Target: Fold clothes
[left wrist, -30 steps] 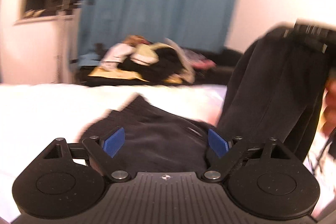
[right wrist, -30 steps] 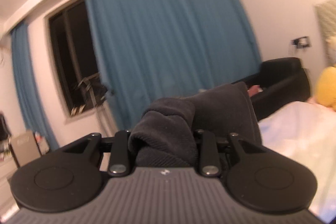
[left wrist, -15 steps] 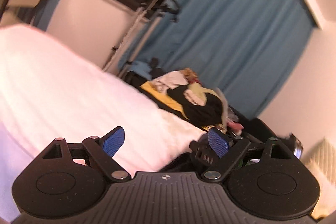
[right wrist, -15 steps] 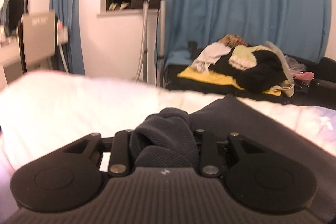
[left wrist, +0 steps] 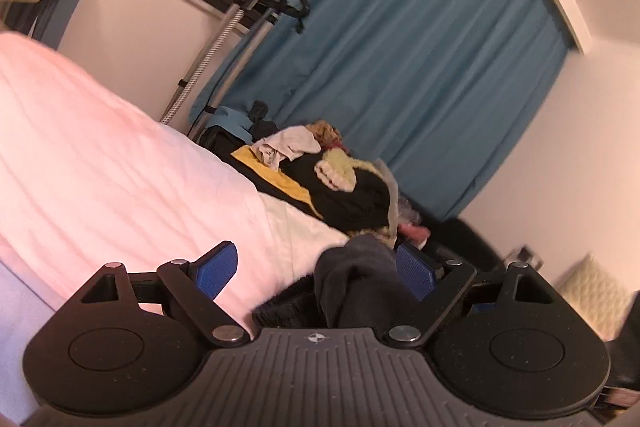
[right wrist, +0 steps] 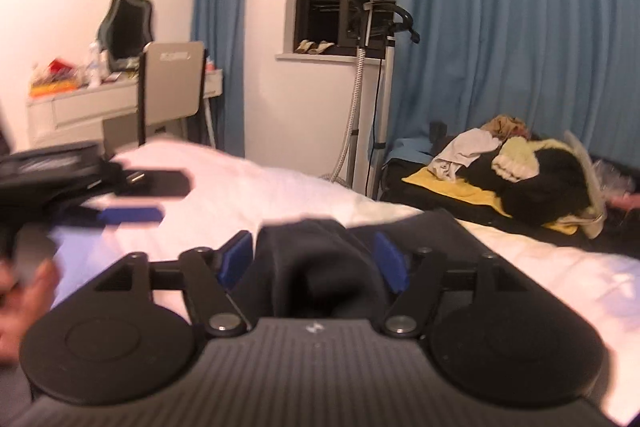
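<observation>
Dark garment (right wrist: pixel 404 239) lies bunched on the white bed (right wrist: pixel 280 195), between both pairs of tongs.

Behind the bed hang blue curtains (right wrist: pixel 520 27), and a heap of mixed clothes (right wrist: pixel 520 171) sits on a dark sofa beside a garment steamer stand (right wrist: pixel 368 75). The right tongs (right wrist: pixel 314 259) have just been opening; their blue pads stand apart from the dark fold that sits between them. The left tongs (left wrist: pixel 316 267) are spread wide, a fold of the garment near the right pad, not pinched.
</observation>
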`<state>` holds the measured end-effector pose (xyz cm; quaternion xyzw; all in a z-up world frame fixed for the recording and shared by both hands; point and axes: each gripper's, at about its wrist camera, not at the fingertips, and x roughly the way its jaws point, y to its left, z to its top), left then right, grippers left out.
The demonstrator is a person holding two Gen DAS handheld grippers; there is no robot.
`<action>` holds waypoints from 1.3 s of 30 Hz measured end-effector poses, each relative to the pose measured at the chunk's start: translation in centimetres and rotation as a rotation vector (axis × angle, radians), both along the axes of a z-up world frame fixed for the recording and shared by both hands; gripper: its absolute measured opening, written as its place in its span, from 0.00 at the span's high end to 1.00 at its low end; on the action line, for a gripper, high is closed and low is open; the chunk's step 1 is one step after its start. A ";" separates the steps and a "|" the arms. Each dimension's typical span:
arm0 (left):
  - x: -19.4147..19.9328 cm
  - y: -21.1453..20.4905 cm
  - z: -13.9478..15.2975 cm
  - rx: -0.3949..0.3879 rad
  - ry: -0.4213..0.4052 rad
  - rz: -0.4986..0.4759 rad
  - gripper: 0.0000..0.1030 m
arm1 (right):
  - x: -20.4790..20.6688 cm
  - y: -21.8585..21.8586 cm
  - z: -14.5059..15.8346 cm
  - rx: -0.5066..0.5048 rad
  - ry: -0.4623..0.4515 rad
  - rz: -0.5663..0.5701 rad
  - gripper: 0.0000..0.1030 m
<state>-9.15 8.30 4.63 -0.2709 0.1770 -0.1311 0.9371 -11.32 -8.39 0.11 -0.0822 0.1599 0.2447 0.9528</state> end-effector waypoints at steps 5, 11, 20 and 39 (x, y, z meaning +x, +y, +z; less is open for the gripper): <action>-1.1 -3.5 0.1 0.049 0.026 -0.073 0.15 | -3.9 -4.5 -2.1 -0.084 0.017 -0.065 0.31; -2.6 -5.1 0.5 -0.037 -0.016 -0.076 0.16 | -3.5 -5.5 -5.9 -0.050 0.061 -0.089 0.32; -1.5 -7.1 -1.7 -0.244 0.018 -0.275 0.25 | -2.6 -1.8 -6.5 -0.170 0.022 -0.080 0.90; 7.4 -7.4 -3.4 -0.134 0.080 -0.120 0.80 | -5.4 0.5 -7.2 -0.317 -0.097 -0.010 0.93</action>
